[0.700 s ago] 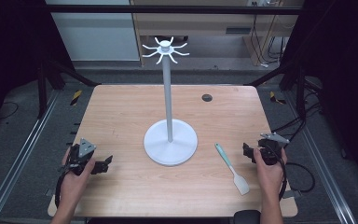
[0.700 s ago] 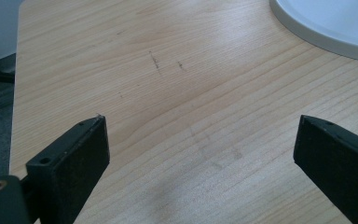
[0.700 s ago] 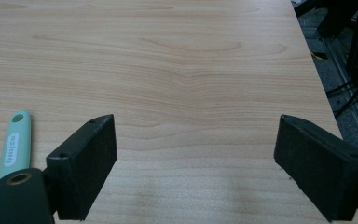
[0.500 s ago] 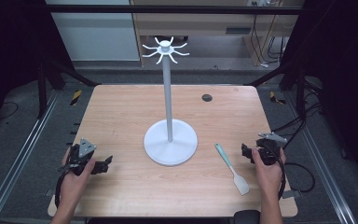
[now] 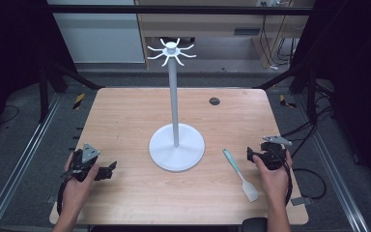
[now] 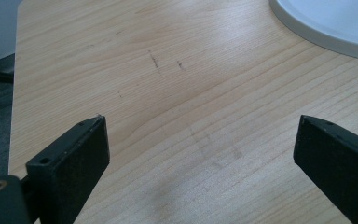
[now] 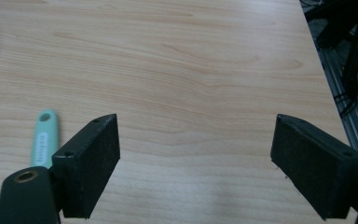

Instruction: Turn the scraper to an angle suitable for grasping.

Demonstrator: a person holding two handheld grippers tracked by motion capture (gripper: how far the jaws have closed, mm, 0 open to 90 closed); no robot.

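A spatula (image 5: 240, 174) with a mint-green handle and a white blade lies on the wooden table (image 5: 125, 121), right of the white stand's round base (image 5: 176, 150). My right gripper (image 5: 250, 154) rests on the table just right of the spatula's handle, open, with bare wood between its jaws. In the right gripper view (image 7: 196, 119) the green handle (image 7: 44, 140) lies left of the left jaw. My left gripper (image 5: 108, 170) sits at the table's near left, open and holding nothing. In the left gripper view (image 6: 200, 123) the base's rim (image 6: 326, 28) shows at the top right.
The stand's thin pole rises from mid-table to a crown of white hooks (image 5: 171, 50). A dark round grommet (image 5: 214, 101) sits in the table's far right part. Metal rails and cables run along both sides of the table.
My right gripper has crept a little to the left, nearer the spatula's handle. The left hand and the spatula have stayed put.
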